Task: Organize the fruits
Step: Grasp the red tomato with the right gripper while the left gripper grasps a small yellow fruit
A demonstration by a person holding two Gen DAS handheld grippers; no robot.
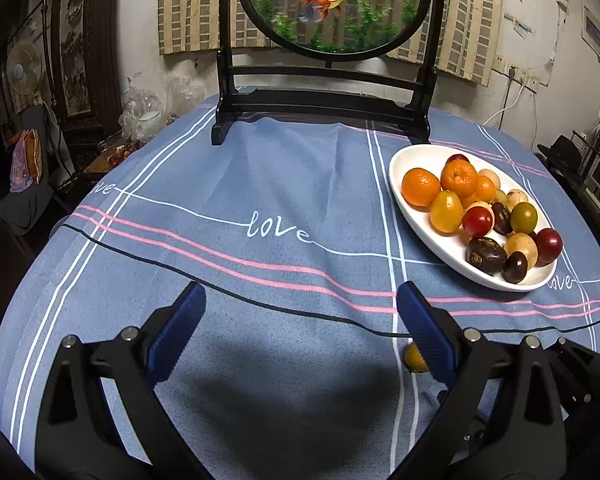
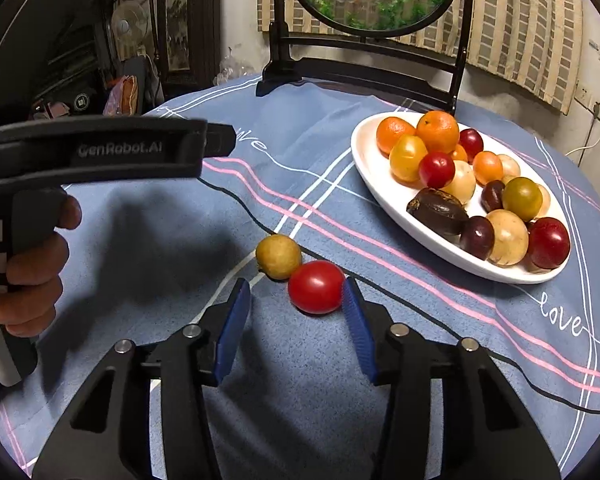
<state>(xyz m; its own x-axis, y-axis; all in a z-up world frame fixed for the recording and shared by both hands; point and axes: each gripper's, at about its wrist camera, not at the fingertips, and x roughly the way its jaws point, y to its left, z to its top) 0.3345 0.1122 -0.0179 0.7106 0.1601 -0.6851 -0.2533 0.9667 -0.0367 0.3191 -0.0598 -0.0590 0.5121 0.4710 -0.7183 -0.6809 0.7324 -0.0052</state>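
The right gripper [image 2: 296, 300] hangs low over the counter [image 2: 180, 240], fingers apart; a red tomato [image 2: 316, 287] lies between the tips, touching only the right one. A yellow fruit [image 2: 278, 256] touches it. The left gripper [image 1: 298, 312] gapes, empty. Farther off, the white plate [image 2: 374, 184] holds piled fruit.
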